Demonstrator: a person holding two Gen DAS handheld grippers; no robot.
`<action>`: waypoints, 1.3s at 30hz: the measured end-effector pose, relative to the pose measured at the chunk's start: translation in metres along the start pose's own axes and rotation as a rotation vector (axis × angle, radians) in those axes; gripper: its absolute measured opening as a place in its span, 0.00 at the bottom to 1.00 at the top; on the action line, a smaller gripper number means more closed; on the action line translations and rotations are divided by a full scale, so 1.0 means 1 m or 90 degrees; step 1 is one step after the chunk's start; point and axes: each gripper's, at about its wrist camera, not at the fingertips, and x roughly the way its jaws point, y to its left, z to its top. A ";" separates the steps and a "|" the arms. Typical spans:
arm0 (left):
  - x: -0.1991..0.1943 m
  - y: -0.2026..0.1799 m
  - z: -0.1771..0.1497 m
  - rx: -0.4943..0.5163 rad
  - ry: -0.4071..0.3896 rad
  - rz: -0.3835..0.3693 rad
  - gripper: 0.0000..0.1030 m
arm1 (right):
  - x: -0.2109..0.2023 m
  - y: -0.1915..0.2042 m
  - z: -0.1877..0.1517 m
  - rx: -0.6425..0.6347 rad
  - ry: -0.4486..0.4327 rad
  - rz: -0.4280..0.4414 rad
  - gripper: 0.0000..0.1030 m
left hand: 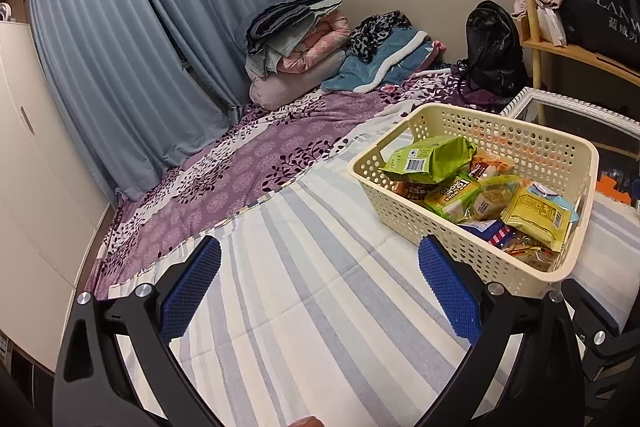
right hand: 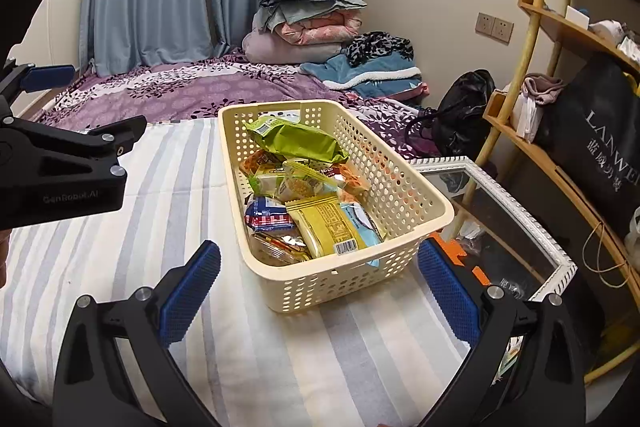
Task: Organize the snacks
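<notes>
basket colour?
Cream, perforated plastic basket. Clearest in the right wrist view.

Snack basket (right hand: 360, 187) on striped bed (right hand: 160, 195)

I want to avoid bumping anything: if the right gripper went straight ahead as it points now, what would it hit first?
Probably the near end wall of the cream basket, which sits squarely between the open right gripper's fingers; depth is uncertain.

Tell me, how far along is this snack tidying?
It looks nearly done. The snack packets all sit inside the cream basket on the striped cloth; I see none loose outside it. Nothing is in hand: the left claw and right claw are both open and empty. Little seems left.
</notes>
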 end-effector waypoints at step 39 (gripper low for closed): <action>0.022 -0.017 0.000 0.045 0.027 -0.008 0.98 | 0.015 -0.010 0.000 0.009 0.018 -0.018 0.95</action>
